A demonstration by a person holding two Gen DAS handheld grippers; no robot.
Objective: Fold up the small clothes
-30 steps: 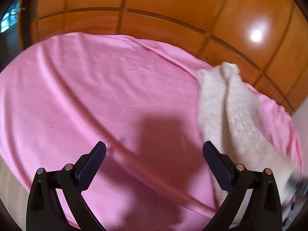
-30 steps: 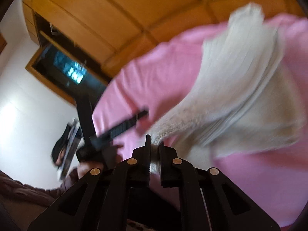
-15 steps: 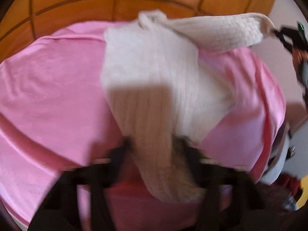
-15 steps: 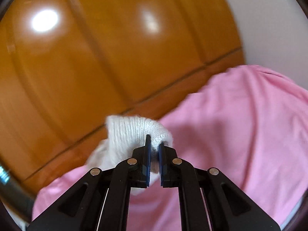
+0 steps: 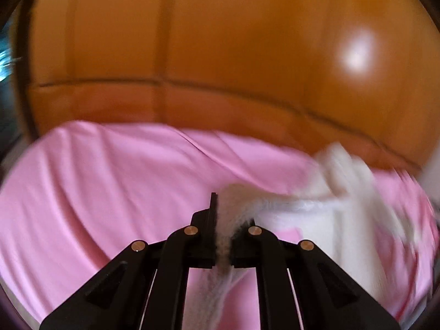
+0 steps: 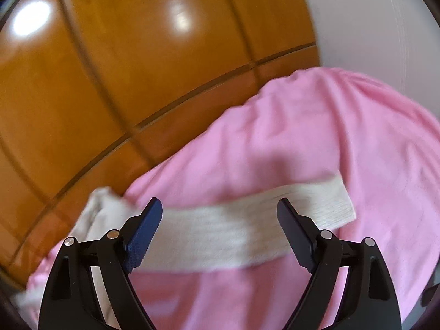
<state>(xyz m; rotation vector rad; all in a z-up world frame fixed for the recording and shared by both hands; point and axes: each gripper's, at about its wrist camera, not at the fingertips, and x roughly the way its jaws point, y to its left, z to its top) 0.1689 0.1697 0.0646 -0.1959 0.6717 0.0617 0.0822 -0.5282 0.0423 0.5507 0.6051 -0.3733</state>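
Observation:
A cream knitted garment (image 5: 316, 214) lies on the pink sheet (image 5: 110, 192), blurred at the right of the left wrist view. My left gripper (image 5: 224, 220) is shut on a fold of that garment, which hangs down between the black fingers. In the right wrist view one leg of the garment (image 6: 247, 225) stretches flat across the pink sheet (image 6: 330, 137). My right gripper (image 6: 220, 228) hovers over this strip with its jaws opening; the blue pads (image 6: 143, 233) stand wide apart and do not touch the cloth.
A glossy wooden headboard (image 5: 220, 55) rises behind the bed and also shows as wooden headboard (image 6: 110, 68) at the left. A white wall (image 6: 371, 22) is at the upper right. The sheet's edge falls away at the right.
My left gripper went from wide open to shut on the cream garment and lifted it leftward. My right gripper let go of the garment's end and now stands wide over the laid-out strip.

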